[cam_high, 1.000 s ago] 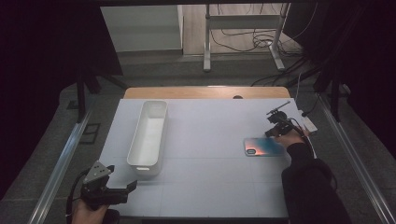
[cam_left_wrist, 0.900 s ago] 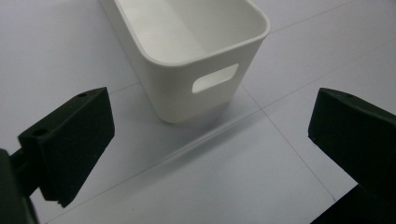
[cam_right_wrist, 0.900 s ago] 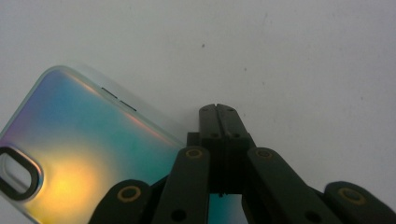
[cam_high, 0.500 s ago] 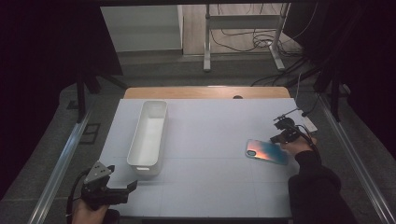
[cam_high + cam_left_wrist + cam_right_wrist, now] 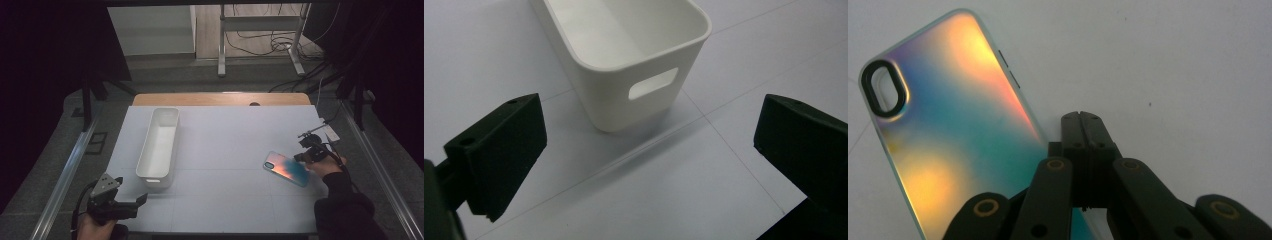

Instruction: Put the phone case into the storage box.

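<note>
An iridescent phone case (image 5: pixel 286 168) lies flat and askew on the white table at the right, camera cutout toward the left. My right gripper (image 5: pixel 299 158) is shut, its tips low over the table beside the case's right end. In the right gripper view the closed jaws (image 5: pixel 1082 120) meet just off the long edge of the phone case (image 5: pixel 948 140), with nothing between them. My left gripper (image 5: pixel 142 199) rests at the table's near left corner, open. Its jaws (image 5: pixel 649 150) stand wide apart and face the near end of a white bin (image 5: pixel 624 75).
The long white bin (image 5: pixel 155 177) lies lengthwise left of centre and looks empty. The white table top (image 5: pixel 225 135) has a wooden strip along its far edge. Metal rails run along both sides, and cables and a stand sit on the floor beyond.
My right hand has moved to the right and toward me. The phone case has shifted the same way and turned more diagonal. The left gripper has kept still.
</note>
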Demonstrator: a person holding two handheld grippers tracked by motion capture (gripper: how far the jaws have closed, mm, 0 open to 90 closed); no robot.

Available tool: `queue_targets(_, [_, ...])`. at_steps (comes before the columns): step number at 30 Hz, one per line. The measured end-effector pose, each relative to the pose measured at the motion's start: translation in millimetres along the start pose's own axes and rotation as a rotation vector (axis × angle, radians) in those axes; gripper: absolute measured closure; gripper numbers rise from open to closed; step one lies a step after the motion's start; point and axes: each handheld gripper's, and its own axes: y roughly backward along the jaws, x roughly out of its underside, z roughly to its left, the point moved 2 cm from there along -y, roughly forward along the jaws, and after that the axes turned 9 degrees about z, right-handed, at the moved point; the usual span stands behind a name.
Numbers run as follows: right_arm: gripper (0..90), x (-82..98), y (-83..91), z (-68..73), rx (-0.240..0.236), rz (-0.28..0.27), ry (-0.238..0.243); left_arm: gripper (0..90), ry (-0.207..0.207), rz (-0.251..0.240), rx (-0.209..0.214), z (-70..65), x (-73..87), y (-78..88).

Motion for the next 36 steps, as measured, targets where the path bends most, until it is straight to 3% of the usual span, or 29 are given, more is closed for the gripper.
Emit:
queue_targets(18, [89.2, 42.3, 12.4, 19.2, -0.050, -0.016, -0.005, 1.1, -0.009, 0.002, -0.004, -1.1, -0.3, -0.1])
queue_targets(36, [89.2, 60.6, 16.3, 36.2, -0.065, -0.011, 0.003, 1.1, -0.013, 0.002, -0.006, -1.4, -0.4, -0.3])
